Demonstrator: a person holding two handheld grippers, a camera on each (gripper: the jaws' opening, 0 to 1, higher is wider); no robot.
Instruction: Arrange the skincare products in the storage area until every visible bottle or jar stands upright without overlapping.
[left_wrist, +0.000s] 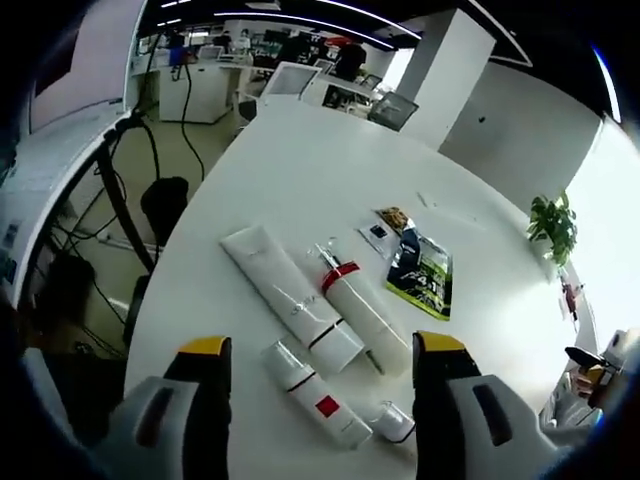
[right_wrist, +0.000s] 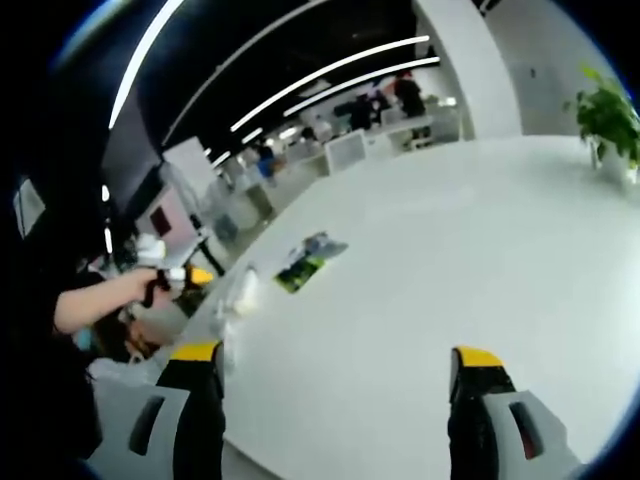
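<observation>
Three white tubes lie flat on the white table (left_wrist: 300, 170) in the left gripper view: a long plain tube (left_wrist: 285, 293), a tube with a red band (left_wrist: 358, 308) beside it, and a shorter tube with a red square (left_wrist: 312, 393) nearest me. A small white cap-like piece (left_wrist: 393, 422) rests by the short tube's end. My left gripper (left_wrist: 322, 346) hovers open above the near ends of the tubes, touching none. My right gripper (right_wrist: 336, 356) stands open over bare table (right_wrist: 450, 250), far from the white tubes (right_wrist: 240, 290) at the left edge.
A green and black packet (left_wrist: 421, 270) and a small sachet (left_wrist: 392, 217) lie beyond the tubes; the packet (right_wrist: 308, 262) also appears in the right gripper view. A potted plant (left_wrist: 552, 226) stands at the far table edge. A person's hand holds the left gripper (right_wrist: 172, 277).
</observation>
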